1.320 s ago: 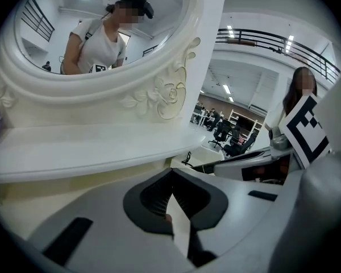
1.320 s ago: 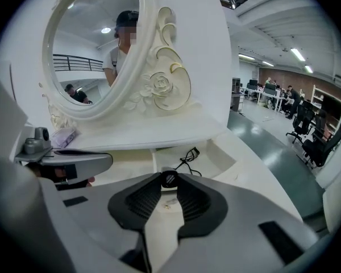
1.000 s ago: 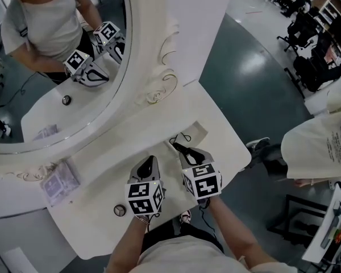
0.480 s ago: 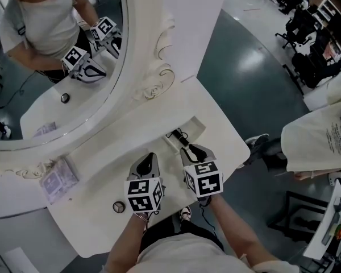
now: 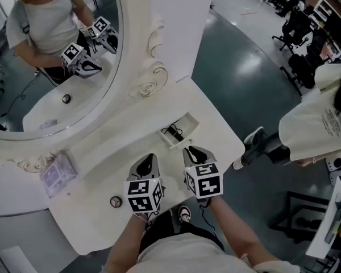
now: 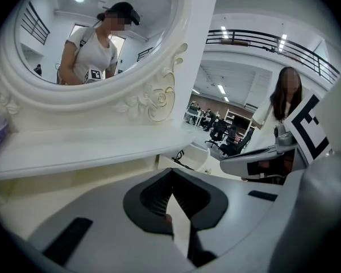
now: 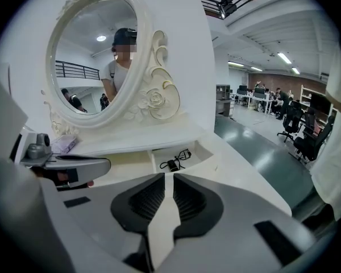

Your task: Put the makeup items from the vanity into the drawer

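Observation:
The white vanity (image 5: 216,127) has a small open drawer (image 5: 187,121) in its top. A black makeup item with thin loops (image 5: 173,133) (image 7: 173,162) lies inside it. A small round compact (image 5: 116,202) sits on the top near the front left. My right gripper (image 5: 191,150) (image 7: 165,178) hovers just short of the drawer; its jaws are closing, with a thin gap and nothing between them. My left gripper (image 5: 150,158) (image 6: 171,174) is beside it over the tabletop, shut and empty.
A clear packet (image 5: 58,173) (image 7: 62,145) lies on the shelf under the oval mirror (image 5: 57,56). A person in a white shirt (image 5: 324,129) stands right of the vanity. The vanity's front edge is close under both grippers.
My right gripper has drawn back from the drawer, leaving the black item inside it. The left gripper has barely moved.

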A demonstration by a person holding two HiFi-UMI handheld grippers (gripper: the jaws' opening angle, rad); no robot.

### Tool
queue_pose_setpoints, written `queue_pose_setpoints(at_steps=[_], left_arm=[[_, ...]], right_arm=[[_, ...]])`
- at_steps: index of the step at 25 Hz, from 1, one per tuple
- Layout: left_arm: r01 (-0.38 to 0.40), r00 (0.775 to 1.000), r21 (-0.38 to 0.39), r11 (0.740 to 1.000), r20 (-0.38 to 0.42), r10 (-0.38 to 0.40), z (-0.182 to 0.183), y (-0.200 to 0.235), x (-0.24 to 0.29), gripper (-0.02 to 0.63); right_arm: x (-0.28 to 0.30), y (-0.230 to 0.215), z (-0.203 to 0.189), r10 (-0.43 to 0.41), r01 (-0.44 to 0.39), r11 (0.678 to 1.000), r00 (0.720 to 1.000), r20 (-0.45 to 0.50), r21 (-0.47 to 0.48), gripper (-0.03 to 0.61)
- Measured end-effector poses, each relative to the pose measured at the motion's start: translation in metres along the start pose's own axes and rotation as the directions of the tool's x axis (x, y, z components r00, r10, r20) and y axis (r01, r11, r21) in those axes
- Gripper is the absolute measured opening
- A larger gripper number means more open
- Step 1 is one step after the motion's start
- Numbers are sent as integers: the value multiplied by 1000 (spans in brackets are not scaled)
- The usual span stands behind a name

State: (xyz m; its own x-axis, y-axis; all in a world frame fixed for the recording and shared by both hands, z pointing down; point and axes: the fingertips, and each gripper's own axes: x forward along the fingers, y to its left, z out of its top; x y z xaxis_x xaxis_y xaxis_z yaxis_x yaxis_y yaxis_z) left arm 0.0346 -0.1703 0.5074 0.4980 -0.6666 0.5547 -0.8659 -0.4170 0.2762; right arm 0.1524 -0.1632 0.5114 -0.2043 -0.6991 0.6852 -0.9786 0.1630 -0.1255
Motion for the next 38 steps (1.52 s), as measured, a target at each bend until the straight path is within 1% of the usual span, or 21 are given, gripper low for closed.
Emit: queue_pose_setpoints(at_steps=[6,10,16,23,27,30,38], left_arm=[[-5,1000,6,1000,24,5,-7,-21,-20,5],[-7,999,9,1000,42,7,-15,-42,-37,5],[-15,997,13,1000,69,14,-32,-74,-62,5],[-30,995,1,1000,95,30,-48,-104,-86,5],[-36,995,0,999,96,35,-58,-118,-95,5],[-39,993,13,999,109,37,-61,-127,-100,5],[-33,992,15,999,118,31,-61,-133,-107,5]], right_arm=[[-32,-6,-12,-14,14,1000,999,35,17,29],[-57,-9,-26,-3,0,999,999,54,46,19],[-93,-10,-51,35,-39,997,997,76,60,18],[-130,-17,-78,53,-59,996,995,83,67,17],[-143,-16,-90,70,-76,995,994,86,68,17],[-149,-16,-96,79,-85,994,993,90,65,17],[-155,-16,-97,92,-99,993,990,104,60,17]])
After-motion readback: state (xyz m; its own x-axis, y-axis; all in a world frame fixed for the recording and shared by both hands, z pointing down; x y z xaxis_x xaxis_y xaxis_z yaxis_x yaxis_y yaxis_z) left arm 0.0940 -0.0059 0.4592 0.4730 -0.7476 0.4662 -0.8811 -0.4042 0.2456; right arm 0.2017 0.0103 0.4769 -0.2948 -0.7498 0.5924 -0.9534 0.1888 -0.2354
